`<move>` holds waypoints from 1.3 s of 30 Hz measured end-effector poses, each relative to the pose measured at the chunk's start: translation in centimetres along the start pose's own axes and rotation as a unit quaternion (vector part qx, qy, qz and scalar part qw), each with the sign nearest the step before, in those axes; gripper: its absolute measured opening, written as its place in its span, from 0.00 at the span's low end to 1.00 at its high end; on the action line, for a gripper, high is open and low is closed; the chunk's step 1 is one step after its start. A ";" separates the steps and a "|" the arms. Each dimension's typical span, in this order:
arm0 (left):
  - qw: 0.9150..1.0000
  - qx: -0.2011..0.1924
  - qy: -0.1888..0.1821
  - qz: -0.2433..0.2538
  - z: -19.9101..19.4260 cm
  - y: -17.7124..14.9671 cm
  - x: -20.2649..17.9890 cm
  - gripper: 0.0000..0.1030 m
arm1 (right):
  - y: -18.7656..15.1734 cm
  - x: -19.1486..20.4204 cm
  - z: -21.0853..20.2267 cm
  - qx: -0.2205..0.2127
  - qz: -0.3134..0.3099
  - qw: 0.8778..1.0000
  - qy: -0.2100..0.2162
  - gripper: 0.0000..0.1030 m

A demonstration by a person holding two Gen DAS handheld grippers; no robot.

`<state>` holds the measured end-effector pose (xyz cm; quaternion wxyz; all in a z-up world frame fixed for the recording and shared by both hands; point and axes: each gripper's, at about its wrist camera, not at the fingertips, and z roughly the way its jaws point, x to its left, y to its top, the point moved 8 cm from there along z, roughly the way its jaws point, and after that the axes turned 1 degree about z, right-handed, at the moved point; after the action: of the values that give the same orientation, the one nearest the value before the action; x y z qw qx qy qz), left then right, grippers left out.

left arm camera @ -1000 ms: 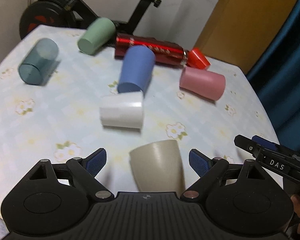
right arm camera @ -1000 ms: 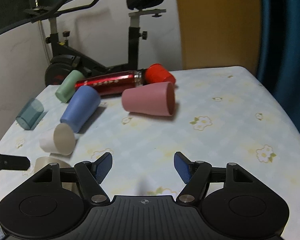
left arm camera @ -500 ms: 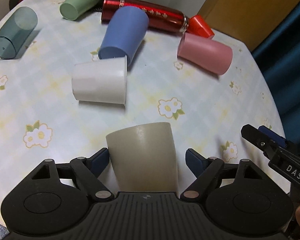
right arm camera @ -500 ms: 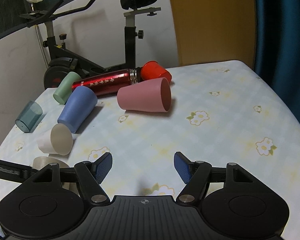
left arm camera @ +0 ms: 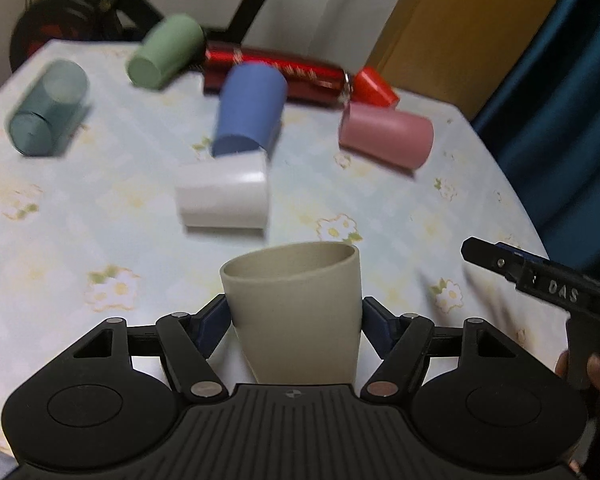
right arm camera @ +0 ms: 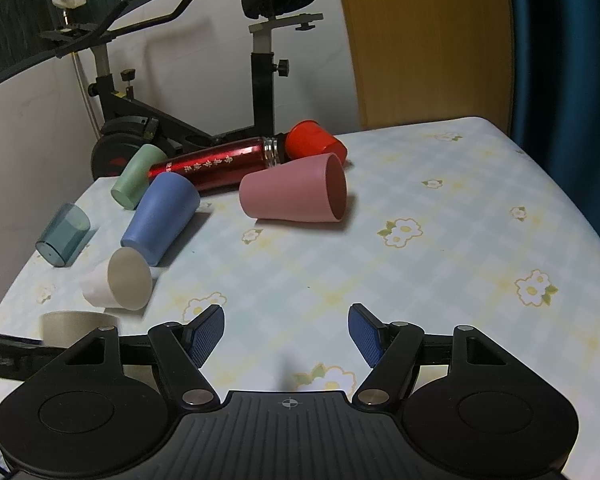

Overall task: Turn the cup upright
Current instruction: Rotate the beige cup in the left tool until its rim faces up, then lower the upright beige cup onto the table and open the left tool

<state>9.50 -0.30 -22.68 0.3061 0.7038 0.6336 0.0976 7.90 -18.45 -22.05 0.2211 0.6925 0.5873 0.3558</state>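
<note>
My left gripper (left arm camera: 294, 316) is shut on a beige cup (left arm camera: 296, 312). Its blue pads press both sides of the cup, whose open mouth faces up and away from me. The same beige cup (right arm camera: 70, 326) shows at the lower left of the right wrist view. My right gripper (right arm camera: 286, 334) is open and empty above the flowered tablecloth (right arm camera: 420, 264). Its finger shows at the right edge of the left wrist view (left arm camera: 540, 280).
Cups lie on their sides: white (left arm camera: 224, 198), blue (left arm camera: 248, 112), pink (left arm camera: 386, 136), green (left arm camera: 164, 56), clear teal (left arm camera: 48, 108). A red flask (left arm camera: 276, 74) with a red cap (left arm camera: 374, 88) lies at the back. An exercise bike (right arm camera: 180, 92) stands behind the table.
My left gripper has closed on the beige cup and tilted it up so its mouth shows. The right gripper has stayed open and barely moved.
</note>
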 end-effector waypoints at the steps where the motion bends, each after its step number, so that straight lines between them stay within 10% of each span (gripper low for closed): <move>1: 1.000 -0.010 0.007 0.004 -0.7 -0.1 0.5 0.71 | 0.0 0.1 0.0 -0.001 0.002 1.000 0.003 0.65; 20: 0.979 -0.108 0.168 0.030 -3.3 3.0 7.6 0.70 | -0.5 1.6 0.5 0.015 -0.012 1.000 0.009 0.65; 39: 0.984 -0.093 0.150 0.019 -2.9 2.5 7.6 0.77 | -0.6 1.9 0.5 0.022 -0.019 1.000 0.008 0.70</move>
<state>11.44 7.80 -20.86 0.2698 0.6611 0.6472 0.2669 8.02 -16.38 -22.38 0.2078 0.6831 0.6096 0.3443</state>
